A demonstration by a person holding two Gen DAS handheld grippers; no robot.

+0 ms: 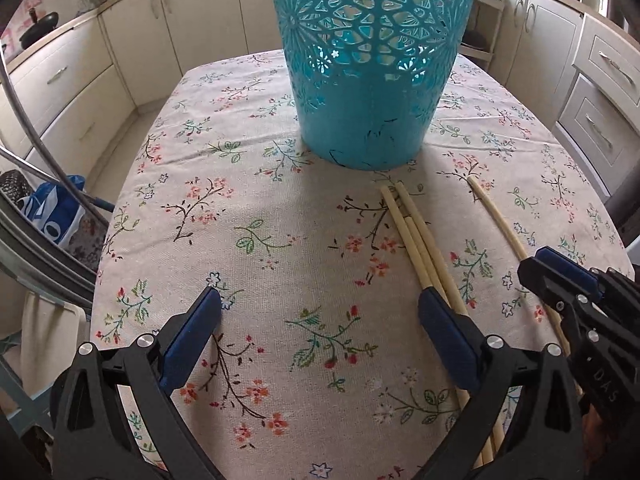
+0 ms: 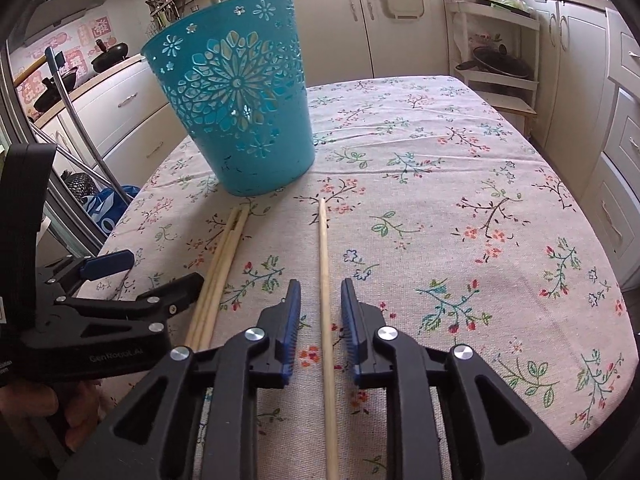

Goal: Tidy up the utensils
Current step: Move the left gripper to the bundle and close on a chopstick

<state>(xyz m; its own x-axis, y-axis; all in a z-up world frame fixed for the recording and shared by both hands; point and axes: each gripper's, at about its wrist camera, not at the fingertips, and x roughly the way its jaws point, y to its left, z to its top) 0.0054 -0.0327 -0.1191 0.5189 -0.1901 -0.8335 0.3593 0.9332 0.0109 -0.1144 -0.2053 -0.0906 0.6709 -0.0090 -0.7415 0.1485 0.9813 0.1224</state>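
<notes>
A teal openwork basket (image 1: 368,60) stands upright on the floral tablecloth (image 1: 280,220); it also shows in the right wrist view (image 2: 240,108). A bunch of wooden chopsticks (image 1: 416,236) lies in front of it, also seen in the right wrist view (image 2: 224,256). A single chopstick (image 2: 324,280) lies apart to the right, and it shows in the left wrist view (image 1: 496,216). My left gripper (image 1: 320,308) is open wide and empty, its right finger beside the bunch. My right gripper (image 2: 320,292) is open, its fingers straddling the single chopstick without touching it.
Cream kitchen cabinets (image 2: 400,24) ring the table. A shelf rack with pans (image 2: 496,64) stands at the far right corner. A blue bag (image 1: 52,216) and metal tubes (image 1: 40,140) are off the table's left edge.
</notes>
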